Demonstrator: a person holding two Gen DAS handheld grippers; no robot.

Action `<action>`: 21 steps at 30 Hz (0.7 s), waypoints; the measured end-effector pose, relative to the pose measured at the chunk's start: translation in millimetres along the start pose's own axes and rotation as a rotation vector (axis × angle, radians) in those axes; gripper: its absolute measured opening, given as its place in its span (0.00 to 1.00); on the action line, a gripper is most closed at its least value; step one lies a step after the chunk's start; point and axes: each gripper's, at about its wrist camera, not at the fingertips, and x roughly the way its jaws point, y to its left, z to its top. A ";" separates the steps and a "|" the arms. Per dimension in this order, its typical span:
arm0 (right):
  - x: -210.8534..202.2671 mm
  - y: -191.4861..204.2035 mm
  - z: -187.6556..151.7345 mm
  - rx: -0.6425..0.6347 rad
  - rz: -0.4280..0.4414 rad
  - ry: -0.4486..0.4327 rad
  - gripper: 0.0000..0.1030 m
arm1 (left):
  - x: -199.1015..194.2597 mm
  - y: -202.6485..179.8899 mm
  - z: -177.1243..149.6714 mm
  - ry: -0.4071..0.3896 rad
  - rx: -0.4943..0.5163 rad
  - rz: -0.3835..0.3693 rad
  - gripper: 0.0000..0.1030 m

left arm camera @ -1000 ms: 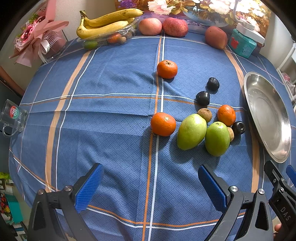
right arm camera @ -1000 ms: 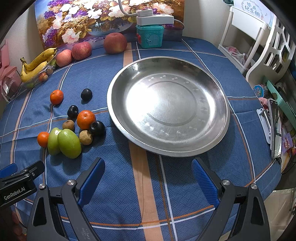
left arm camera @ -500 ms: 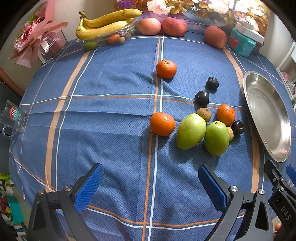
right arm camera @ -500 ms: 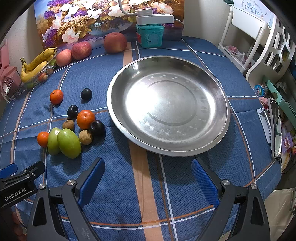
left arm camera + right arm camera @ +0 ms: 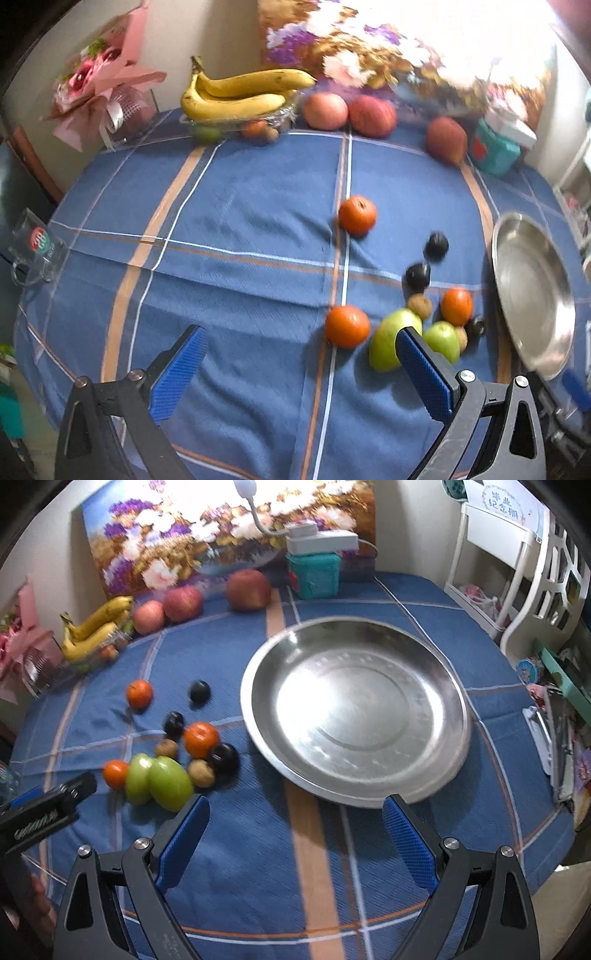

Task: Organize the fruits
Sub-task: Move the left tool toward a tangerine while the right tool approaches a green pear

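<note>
A cluster of fruit lies on the blue cloth: two green mangoes [image 5: 391, 339] [image 5: 168, 782], three oranges [image 5: 347, 326] [image 5: 201, 738], dark plums [image 5: 417, 275] [image 5: 223, 757] and small brown fruits [image 5: 201, 773]. A large empty steel plate [image 5: 354, 716] sits to their right; it also shows in the left wrist view [image 5: 532, 291]. My left gripper [image 5: 301, 369] is open and empty, near-left of the cluster. My right gripper [image 5: 295, 834] is open and empty, just in front of the plate's near rim.
Bananas [image 5: 240, 94] on a clear tray, three apples [image 5: 325, 110] and a teal box [image 5: 314, 574] line the table's far edge. A pink bouquet [image 5: 99, 88] and a glass mug [image 5: 37, 247] stand at the left. White shelves [image 5: 517, 572] stand right.
Both grippers have moved and tilted, so the views are blurred and shifted. The fruit and the plate now sit lower, nearer the fingers. Both stay open and empty.
</note>
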 end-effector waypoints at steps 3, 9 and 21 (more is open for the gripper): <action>-1.5 14.7 7.1 -0.013 0.024 -0.002 0.92 | 7.2 9.7 6.6 0.017 -0.044 -0.035 1.00; 6.0 48.7 26.5 -0.066 0.066 0.012 0.92 | 18.6 22.2 16.4 0.031 -0.119 -0.021 1.00; 12.3 97.0 50.3 -0.162 0.021 -0.080 0.92 | 22.8 43.7 38.5 -0.001 -0.197 0.001 1.00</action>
